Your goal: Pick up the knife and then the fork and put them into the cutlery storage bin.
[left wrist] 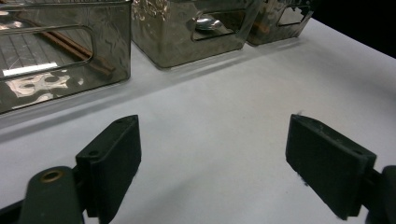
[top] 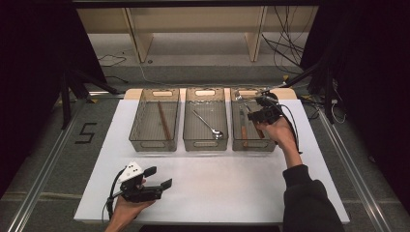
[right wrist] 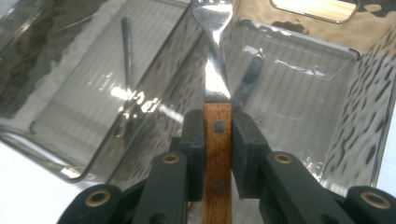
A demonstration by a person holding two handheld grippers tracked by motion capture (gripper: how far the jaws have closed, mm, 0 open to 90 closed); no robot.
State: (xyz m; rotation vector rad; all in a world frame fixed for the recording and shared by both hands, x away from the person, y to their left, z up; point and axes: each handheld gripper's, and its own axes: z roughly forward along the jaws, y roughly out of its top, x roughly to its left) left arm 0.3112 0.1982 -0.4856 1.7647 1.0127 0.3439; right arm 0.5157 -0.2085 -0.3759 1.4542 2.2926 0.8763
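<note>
— While the right claw [right wrist: 217,140] hangs over the right-hand bin [top: 253,145], look what it's got: a fork [right wrist: 215,60] with a wooden handle, pinched by that handle between both black pads.

— Clamped tight?

— Tight, yes. Both pads press flat on the wood, and the metal tines stick out ahead, over the inside of the clear bin. From above, the right claw [top: 263,112] sits at the far end of that bin, with the hand behind it.

— Anything else in that bin?

— One more wooden-handled piece [top: 243,129] lies along the bottom. I can't tell what sort.

— And the other bins?

— The middle bin [top: 205,143] has a spoon [top: 208,124] lying on a slant. The left bin [top: 153,143] holds chopsticks [top: 164,121], brown, running lengthways.

— What about the left claw?

— The left claw [top: 158,178] is down at the near edge of the white surface [top: 232,183], well apart from the bins. Its jaws stand wide apart with nothing between them, just bare surface underneath, pointing toward the row of bins.
</note>
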